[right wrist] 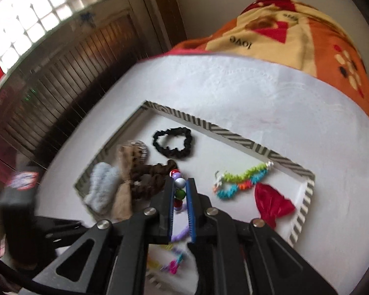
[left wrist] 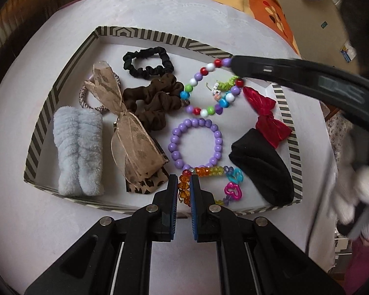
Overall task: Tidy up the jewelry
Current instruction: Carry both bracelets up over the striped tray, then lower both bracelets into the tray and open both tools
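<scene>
multicolour bead bracelet (left wrist: 210, 91): round glossy beads in red, white, purple, green and blue, strung in a loop; lifted at its top end, the rest hanging down toward the tray floor beside the brown scrunchie (left wrist: 153, 99).
bracelet axis: the loop is stretched long, from the held end at the far right tray wall down-left toward the tray middle in the left wrist view; in the right wrist view the beads (right wrist: 179, 189) are seen stacked in a line along the fingers.
right claw (right wrist: 180, 191): narrow, clamped on the multicolour bead bracelet; a silver-white and a green bead are seen between the blue pads. In the left wrist view it is seen blurred (left wrist: 233, 62), with the top of the loop at its tip.
left claw (left wrist: 184, 186): narrow gap, held low over the near tray edge, tips either side of the amber and rainbow crystal bracelet (left wrist: 209, 183); a grip on it cannot be told.
tray (left wrist: 159, 35): shallow, white inside, grey-striped rim, set on a white tabletop (left wrist: 172, 7).
purple bracelet (left wrist: 195, 143): plain lilac beads, round loop, flat in the tray middle.
woven band (right wrist: 243, 180): green, blue and orange, lying flat, long axis slanting toward the far right corner.
left side of tray: black scrunchie (left wrist: 147, 61), beige ribbon bow (left wrist: 132, 132), pale blue fuzzy band (left wrist: 78, 150).
right side of tray: red bow (left wrist: 265, 115) against the wall, black cloth piece (left wrist: 263, 164) just beside it.
</scene>
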Available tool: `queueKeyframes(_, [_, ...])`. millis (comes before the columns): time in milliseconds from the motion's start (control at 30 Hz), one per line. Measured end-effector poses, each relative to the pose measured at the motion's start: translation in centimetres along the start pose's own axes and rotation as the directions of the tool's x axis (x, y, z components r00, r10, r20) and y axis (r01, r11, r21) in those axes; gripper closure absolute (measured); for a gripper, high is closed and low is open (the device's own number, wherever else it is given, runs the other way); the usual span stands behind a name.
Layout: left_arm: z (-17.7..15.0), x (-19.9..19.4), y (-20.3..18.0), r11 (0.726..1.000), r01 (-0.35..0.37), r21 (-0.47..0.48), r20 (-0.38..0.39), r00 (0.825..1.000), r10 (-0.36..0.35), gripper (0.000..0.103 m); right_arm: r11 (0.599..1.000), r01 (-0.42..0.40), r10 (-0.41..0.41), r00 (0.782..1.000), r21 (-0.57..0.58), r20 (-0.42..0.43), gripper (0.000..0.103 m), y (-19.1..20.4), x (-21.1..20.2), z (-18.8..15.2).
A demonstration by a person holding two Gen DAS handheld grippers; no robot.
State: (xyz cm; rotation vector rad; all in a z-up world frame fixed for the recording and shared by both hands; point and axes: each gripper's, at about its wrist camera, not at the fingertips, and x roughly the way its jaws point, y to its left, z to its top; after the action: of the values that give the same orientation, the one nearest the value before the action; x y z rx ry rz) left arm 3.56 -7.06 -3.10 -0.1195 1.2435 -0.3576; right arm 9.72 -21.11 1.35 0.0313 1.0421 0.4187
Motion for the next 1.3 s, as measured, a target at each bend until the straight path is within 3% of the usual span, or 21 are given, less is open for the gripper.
queueKeyframes(333, [1.1,0.5,-0.7,0.998,-0.064,0.012,0.010,0.998,0.064,0.101,0.994,0.100,-0.098,0.994,0.035,-0.049,0.093,-4.2,6.2,2.7])
queueKeyframes(467, [1.5,0.8,-1.0,0.995,-0.095,0.013,0.007,0.995,0.095,0.101,0.993,0.095,-0.091,0.994,0.068,-0.055,0.093,-4.9,7.3,2.6])
queueKeyframes(533, [1.5,1.0,-1.1,0.993,-0.115,0.018,0.002,0.993,0.115,0.101,0.995,0.068,-0.065,0.997,0.077,-0.048,0.085,-5.0,7.2,2.3])
queueKeyframes(600, [1.4,1.0,-1.3,0.990,-0.141,0.025,0.001,0.990,0.141,0.101,0.995,0.055,-0.051,0.998,0.087,-0.039,0.060,-4.9,6.4,1.9])
queueKeyframes(633, [1.3,0.9,-1.5,0.987,-0.157,0.029,0.001,0.988,0.157,0.100,0.995,0.046,-0.044,0.999,0.094,-0.028,0.056,-4.9,5.9,1.7])
queueKeyframes(800, [0.7,0.2,-2.2,0.979,-0.199,0.044,0.006,0.980,0.198,0.094,0.991,0.016,-0.022,0.999,0.136,0.047,0.055,-4.9,1.2,-0.4])
queueKeyframes(900, [0.3,-0.8,-3.3,0.946,-0.295,0.133,0.032,0.955,0.294,0.094,0.984,0.000,-0.015,0.997,0.178,0.081,0.053,-5.2,-1.8,-2.4])
queueKeyframes(1033, [-0.5,-2.3,-4.0,0.934,-0.308,0.182,0.052,0.951,0.304,0.094,0.976,0.007,-0.032,0.994,0.218,0.108,0.052,-5.3,-5.3,-4.8])
queueKeyframes(1167, [-1.7,-3.6,-5.1,0.881,-0.414,0.231,0.110,0.910,0.399,0.094,0.968,0.012,-0.045,0.991,0.250,0.128,0.051,-5.1,-8.1,-7.5])
queueKeyframes(1267, [-2.2,-4.5,-5.0,0.918,-0.340,0.205,0.071,0.940,0.333,0.094,0.968,0.036,-0.071,0.989,0.250,0.133,0.051,-4.3,-9.6,-9.4])
queueKeyframes(1300, [-2.3,-4.6,-4.9,0.923,-0.331,0.194,0.066,0.944,0.325,0.094,0.967,0.041,-0.077,0.988,0.252,0.133,0.051,-4.2,-9.9,-10.0])
